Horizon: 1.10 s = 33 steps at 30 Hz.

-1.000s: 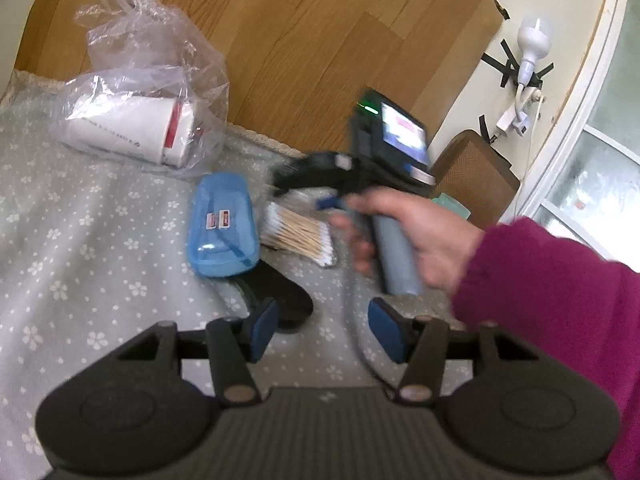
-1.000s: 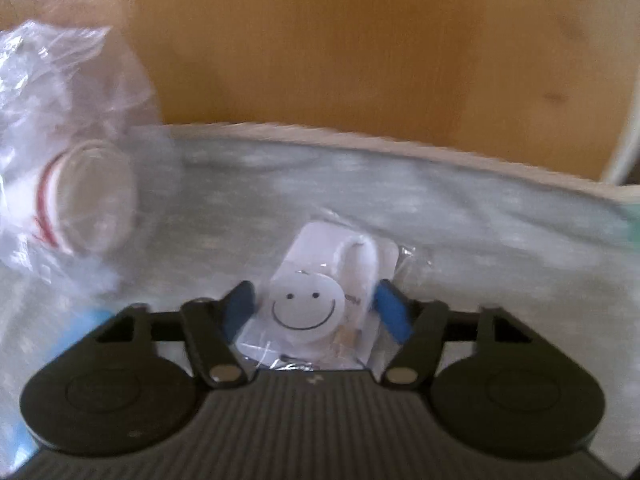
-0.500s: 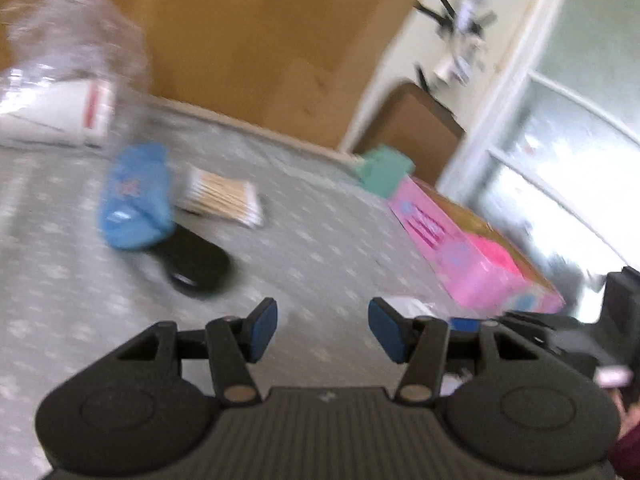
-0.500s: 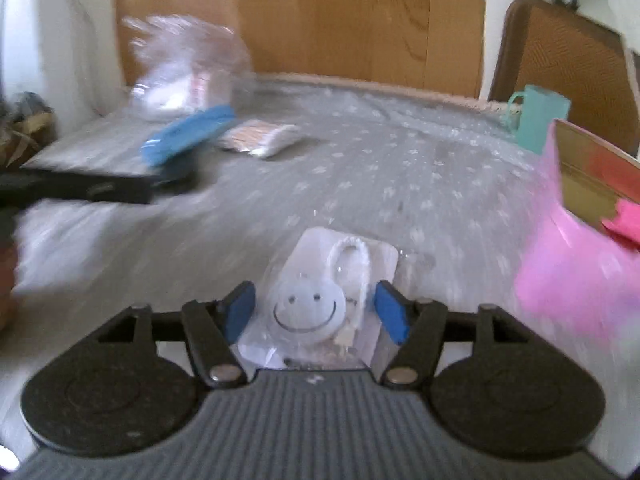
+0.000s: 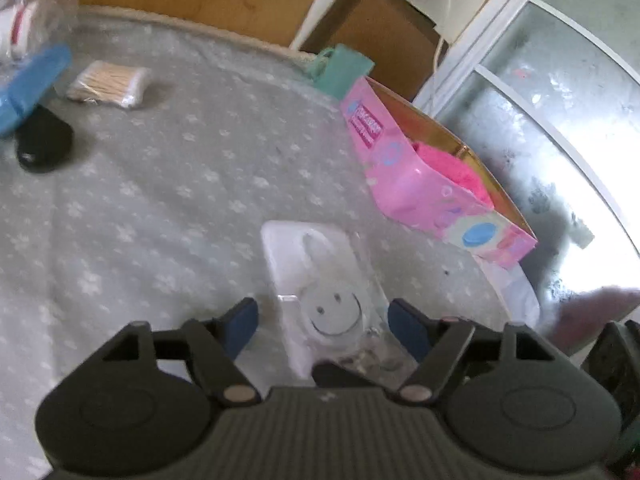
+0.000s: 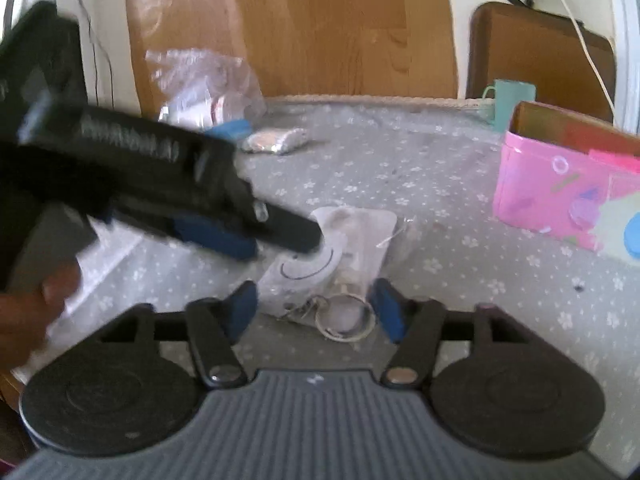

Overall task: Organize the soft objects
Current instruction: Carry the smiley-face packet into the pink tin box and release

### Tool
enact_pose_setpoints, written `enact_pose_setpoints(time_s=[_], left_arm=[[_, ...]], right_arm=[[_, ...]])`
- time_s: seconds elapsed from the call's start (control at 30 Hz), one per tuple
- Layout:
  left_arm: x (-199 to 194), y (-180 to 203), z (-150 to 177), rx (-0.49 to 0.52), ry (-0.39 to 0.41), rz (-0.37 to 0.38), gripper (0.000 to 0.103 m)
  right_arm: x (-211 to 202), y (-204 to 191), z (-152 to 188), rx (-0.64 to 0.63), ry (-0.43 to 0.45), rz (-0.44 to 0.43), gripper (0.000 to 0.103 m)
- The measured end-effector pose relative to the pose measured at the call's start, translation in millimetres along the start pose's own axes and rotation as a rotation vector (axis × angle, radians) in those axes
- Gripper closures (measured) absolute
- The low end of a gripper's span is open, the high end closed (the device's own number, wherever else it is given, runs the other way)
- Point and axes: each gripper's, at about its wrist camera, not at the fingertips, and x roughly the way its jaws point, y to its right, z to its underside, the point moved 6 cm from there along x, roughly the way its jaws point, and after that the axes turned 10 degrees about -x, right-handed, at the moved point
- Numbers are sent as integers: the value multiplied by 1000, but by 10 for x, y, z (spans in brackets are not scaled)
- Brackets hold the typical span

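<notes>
Now lying flat on the flower-print grey cloth [image 5: 168,184]: smiley-face packet [image 5: 320,280], a white item sealed in clear plastic, with a metal key ring [image 6: 346,320] at its near end. Hovering over it from the near side, left gripper [image 5: 322,326], fingers spread wide on either side of the packet, gripping nothing. Sitting just behind the packet in the right wrist view, right gripper [image 6: 316,306], fingers likewise parted and released, with the ring lying between the blue pads [image 6: 386,314]. Reaching in from the left in that same view, the left gripper's blurred black body, its tip just above the smiley face; whether touching, impossible to tell. Standing well to the right of the packet, pink box [image 5: 420,176], open-topped, with something fluffy and pink [image 5: 452,164] inside. Resting beyond it at the far edge, teal cup [image 5: 344,70]. Lying at the far left: cotton swab pack [image 5: 108,84], blue case [image 5: 28,88] on top of a black object [image 5: 44,144], and a clear bag [image 6: 204,88] holding a white roll.
</notes>
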Motion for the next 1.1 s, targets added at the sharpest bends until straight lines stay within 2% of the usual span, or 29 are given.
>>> enact_pose_setpoints(time_s=[0.03,0.1,0.2,0.27,0.33,0.43,0.57,0.6,0.63,0.67,0.7,0.77,0.8,0.87,0.93,1.03,1.1], left_arm=[[10,31,22,6,19,-4,40],[73,106,84,13,7,5,46],[105,185,142,35,31,-11,47],[90,280,122,16,38,23,47],[47,482,14,47,70,57,47],[75,892,-229,127,110,92,47],[396,1499,-622,243,134,123,46],[513,1614,-712,256,136,128,41],[633,1705,-788,259,134,131,30],[782,1787,-860,262,127,131,27],[904,1825,-915,264,136,105,26],[1055,1796,-957,261,175,27,28],[1074,1739,-943,252,176,18,28],[1000,1540,-853,245,167,40,28],[812,1265,-743,273,184,25,28],[529,773,-608,269,187,-22,28],[294,374,-534,249,200,-74,28]], right_arm=[[-5,16,26,-4,21,0,42],[-30,-12,72,-39,57,39,43],[-93,18,97,-51,99,80,43],[-186,39,55,-108,155,136,44],[-305,129,-79,-145,221,198,44],[-388,494,-353,-120,283,254,44],[-372,1158,-676,-58,317,337,43],[-398,1324,-708,-37,314,357,43],[-317,1504,-770,-19,299,388,40],[-201,1659,-806,-5,269,414,38],[-91,1849,-799,12,233,442,32],[-26,2147,-707,59,192,511,31],[-66,2228,-667,93,193,529,31],[-226,2233,-600,164,260,501,31],[-367,2124,-566,198,319,483,32],[-405,1767,-624,184,375,398,38],[-287,1470,-749,147,374,296,40]])
